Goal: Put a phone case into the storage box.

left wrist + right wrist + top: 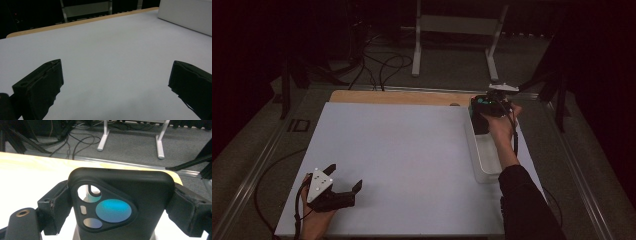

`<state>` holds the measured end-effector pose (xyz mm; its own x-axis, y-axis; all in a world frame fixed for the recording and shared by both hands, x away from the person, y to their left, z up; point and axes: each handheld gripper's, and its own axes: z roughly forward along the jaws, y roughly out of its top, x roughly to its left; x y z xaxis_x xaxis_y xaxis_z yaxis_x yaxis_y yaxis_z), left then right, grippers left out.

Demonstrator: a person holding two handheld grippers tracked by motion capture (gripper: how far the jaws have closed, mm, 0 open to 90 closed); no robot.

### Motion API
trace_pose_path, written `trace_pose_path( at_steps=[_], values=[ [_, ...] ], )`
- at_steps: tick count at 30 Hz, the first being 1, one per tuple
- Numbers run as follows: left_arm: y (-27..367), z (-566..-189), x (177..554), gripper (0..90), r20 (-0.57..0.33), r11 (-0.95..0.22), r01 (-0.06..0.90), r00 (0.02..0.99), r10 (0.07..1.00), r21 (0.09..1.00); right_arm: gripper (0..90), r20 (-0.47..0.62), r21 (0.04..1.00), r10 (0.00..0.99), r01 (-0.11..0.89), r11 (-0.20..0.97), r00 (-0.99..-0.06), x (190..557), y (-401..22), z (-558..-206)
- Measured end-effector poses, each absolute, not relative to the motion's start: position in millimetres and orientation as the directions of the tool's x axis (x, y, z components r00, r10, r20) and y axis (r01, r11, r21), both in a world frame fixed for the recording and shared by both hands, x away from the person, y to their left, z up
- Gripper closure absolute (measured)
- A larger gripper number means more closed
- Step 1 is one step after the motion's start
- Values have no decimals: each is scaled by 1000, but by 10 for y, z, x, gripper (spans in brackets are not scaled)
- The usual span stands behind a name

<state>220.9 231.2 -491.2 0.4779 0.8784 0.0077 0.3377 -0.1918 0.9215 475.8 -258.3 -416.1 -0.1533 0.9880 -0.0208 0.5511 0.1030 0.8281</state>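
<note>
Phone case [120, 202] is clamped across its width in the right gripper [490, 107], above the white bin [482, 160] at the surface's far right edge. Keep it level. Left gripper [343, 186] idles near-left, jaws wide.

Two black jaws of the left gripper [115, 87] rise from the lower corners of the frame, one at lower left and one at lower right, standing wide apart with nothing between them. Beneath and beyond them spreads a flat white table surface [107, 50]. A pale wooden table edge [75, 23] runs across the upper part. A white rectangular plastic container [186, 15] sits in the upper right corner.
</note>
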Motion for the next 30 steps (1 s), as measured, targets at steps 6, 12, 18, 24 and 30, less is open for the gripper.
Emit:
trace_pose_path(
  at_steps=[6, 12, 18, 24, 30],
  values=[
    [2315, -4912, 2208, 2, 7, -190, 338, 476, 880, 922, 133, -28, 823, 988, 558, 107, -149, 4802, -2546, -4224],
    [2319, -4912, 2207, 2, 6, -190, 338, 477, 879, 922, 132, -36, 818, 989, 564, 112, -143, 4839, -2533, -4270],
    [2320, -4911, 2205, 2, 3, -187, 338, 476, 880, 922, 131, -28, 823, 992, 560, 95, -126, 4885, -2539, -4281],
    [2320, -4910, 2202, 2, 3, -187, 339, 476, 880, 922, 121, -13, 825, 990, 557, 92, -143, 4910, -2552, -4300],
    [2315, -4911, 2204, 2, 3, -188, 339, 479, 878, 922, 85, 9, 819, 985, 566, 93, -174, 4918, -2586, -4290]
  ],
)
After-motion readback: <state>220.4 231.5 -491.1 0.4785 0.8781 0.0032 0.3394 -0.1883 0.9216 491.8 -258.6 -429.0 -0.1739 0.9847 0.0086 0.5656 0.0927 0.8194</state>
